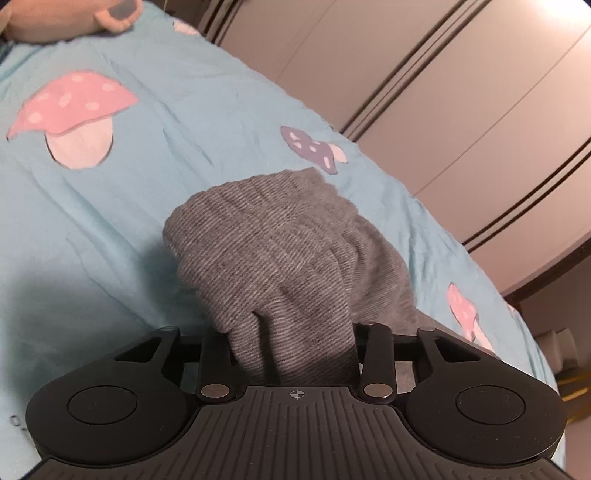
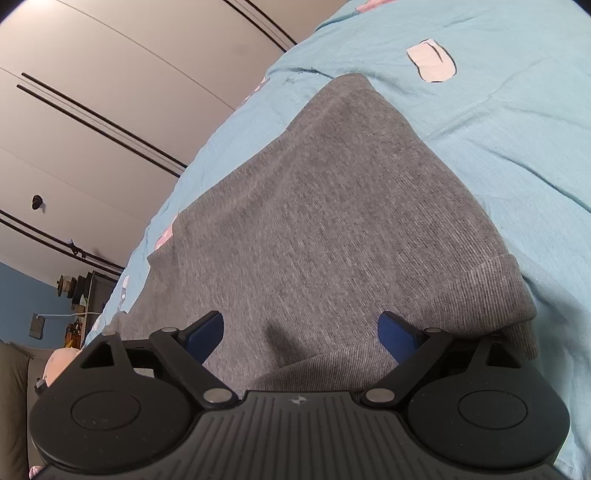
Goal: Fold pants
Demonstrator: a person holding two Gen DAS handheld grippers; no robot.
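Grey knit pants point(image 1: 280, 240) lie on a light blue bed sheet with mushroom prints point(image 1: 166, 129). In the left wrist view a ribbed end of the pants is bunched up and pinched between the jaws of my left gripper point(image 1: 291, 339). The cloth hides that gripper's fingertips. In the right wrist view the pants point(image 2: 325, 206) spread flat across the sheet point(image 2: 498, 122), with a ribbed cuff point(image 2: 487, 291) at the right. My right gripper point(image 2: 301, 332) hovers just over the near part of the cloth. Its blue pads point(image 2: 399, 332) stand wide apart with nothing clamped between them.
Pale wardrobe doors with dark trim point(image 1: 443, 92) point(image 2: 92, 129) run along the bed's far side. A pinkish soft object point(image 1: 55, 22) rests at the sheet's far left corner. A dark cabinet with small items point(image 2: 85, 291) stands by a blue wall.
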